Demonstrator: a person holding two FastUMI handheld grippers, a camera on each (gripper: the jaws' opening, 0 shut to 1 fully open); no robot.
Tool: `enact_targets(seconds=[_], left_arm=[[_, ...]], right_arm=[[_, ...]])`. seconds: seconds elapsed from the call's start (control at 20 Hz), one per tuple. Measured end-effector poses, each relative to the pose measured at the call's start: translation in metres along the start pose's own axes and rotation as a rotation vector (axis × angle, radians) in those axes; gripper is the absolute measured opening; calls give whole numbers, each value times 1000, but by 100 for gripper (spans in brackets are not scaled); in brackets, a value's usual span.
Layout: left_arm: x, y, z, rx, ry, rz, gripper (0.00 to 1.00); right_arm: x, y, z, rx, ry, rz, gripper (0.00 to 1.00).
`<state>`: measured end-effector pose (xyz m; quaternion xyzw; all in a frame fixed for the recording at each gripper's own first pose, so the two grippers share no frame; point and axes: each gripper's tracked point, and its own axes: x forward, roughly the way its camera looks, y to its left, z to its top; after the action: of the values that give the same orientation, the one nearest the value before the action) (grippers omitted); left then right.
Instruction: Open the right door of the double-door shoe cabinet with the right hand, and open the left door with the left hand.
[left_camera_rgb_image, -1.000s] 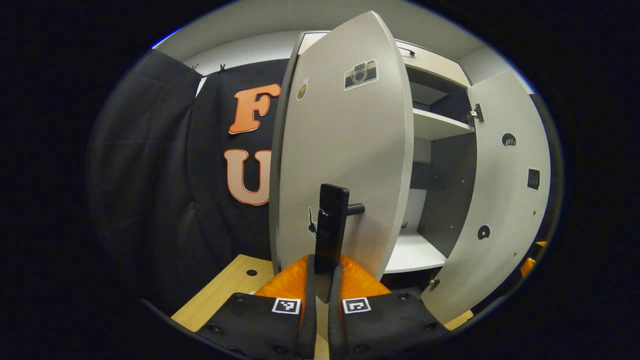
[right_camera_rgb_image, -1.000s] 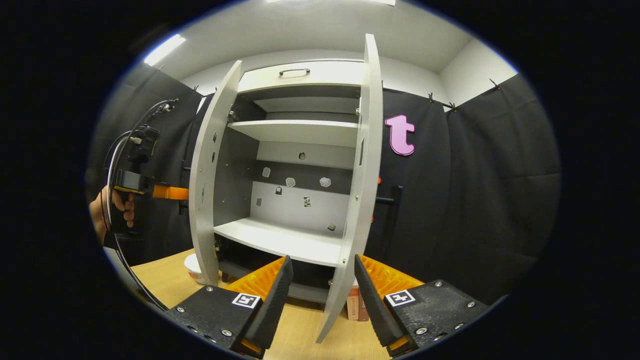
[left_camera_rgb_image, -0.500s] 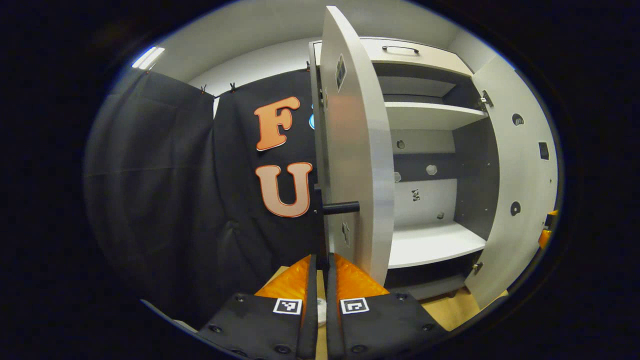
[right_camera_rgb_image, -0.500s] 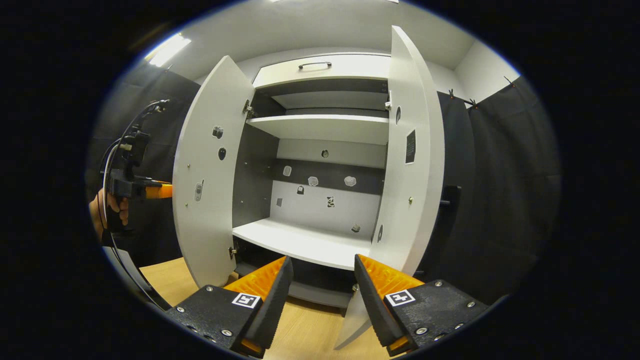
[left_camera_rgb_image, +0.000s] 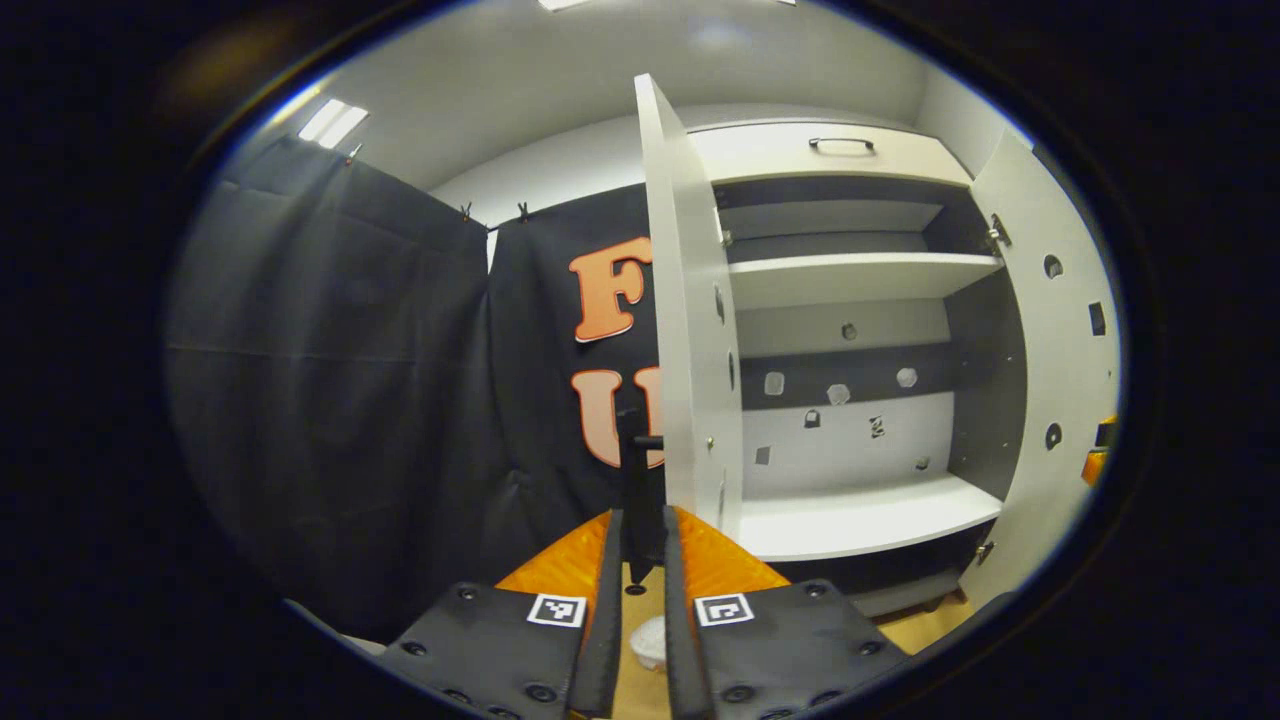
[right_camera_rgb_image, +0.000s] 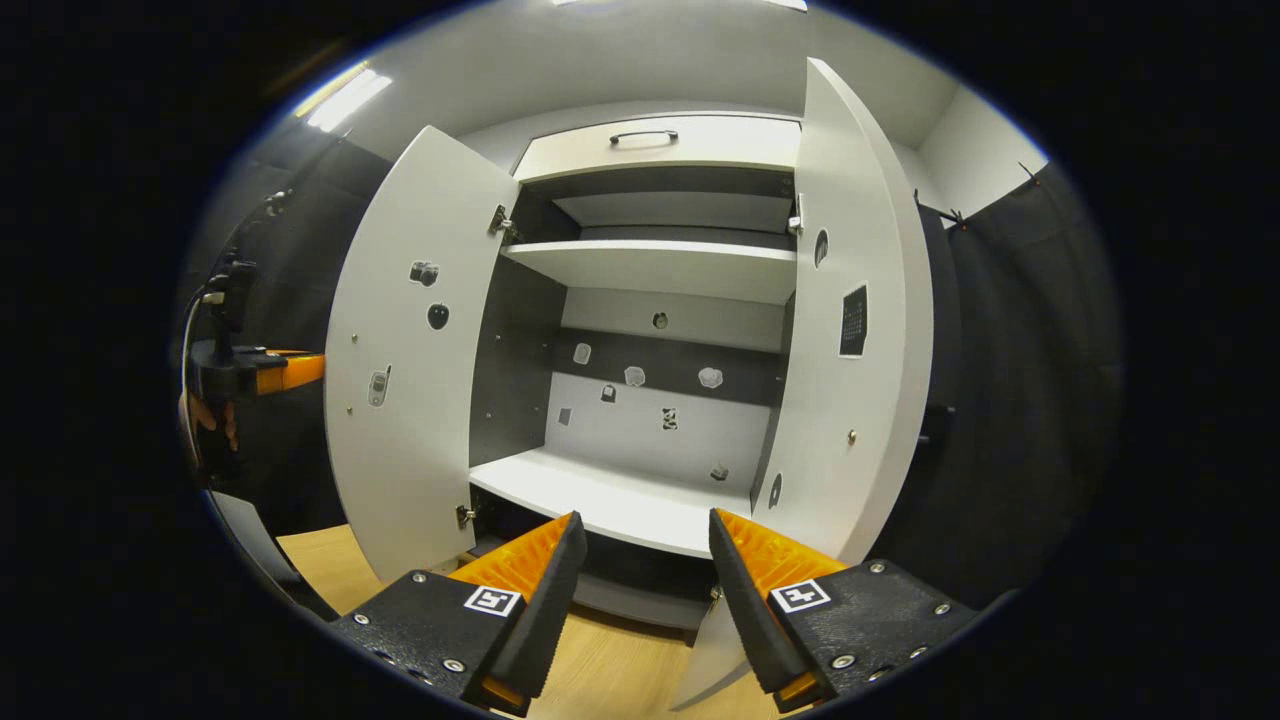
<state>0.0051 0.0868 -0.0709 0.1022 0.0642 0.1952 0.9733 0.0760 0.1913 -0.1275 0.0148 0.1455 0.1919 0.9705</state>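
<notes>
Shoe cabinet (right_camera_rgb_image: 650, 150) stands on table (right_camera_rgb_image: 330, 560), both doors swung out. Left door (left_camera_rgb_image: 690, 330) is seen edge-on in left gripper view; left gripper (left_camera_rgb_image: 640, 560) jaws are closed on its dark bar handle (left_camera_rgb_image: 636, 470). Right door (right_camera_rgb_image: 850, 340) is wide open; right gripper (right_camera_rgb_image: 640, 560) jaws are open, nothing held, hovering in front of lower shelf (right_camera_rgb_image: 610, 500). Doors judged stiff, light panels on hinges; best taken by handle, far from hinge. Task judged near complete.

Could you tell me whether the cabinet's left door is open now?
Open: the left door stands swung out from the cabinet, baring its shelves.
</notes>
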Motion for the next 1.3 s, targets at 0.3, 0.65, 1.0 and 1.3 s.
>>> enact_targets(seconds=[0.3,0.65,1.0,1.3], left_arm=[[-7,-77,17,-18,-35,-180,85],[-6,-120,34,-96,-53,-248,98],[-5,-121,44,-81,-87,-252,97],[3,-109,51,-81,-97,-236,96]], right_arm=[[-7,-18,22,-5,-49,-69,80],[-23,-42,48,-12,-95,-161,92],[-35,-40,70,-23,-180,-174,92],[-29,-30,67,-6,-164,-149,92]])
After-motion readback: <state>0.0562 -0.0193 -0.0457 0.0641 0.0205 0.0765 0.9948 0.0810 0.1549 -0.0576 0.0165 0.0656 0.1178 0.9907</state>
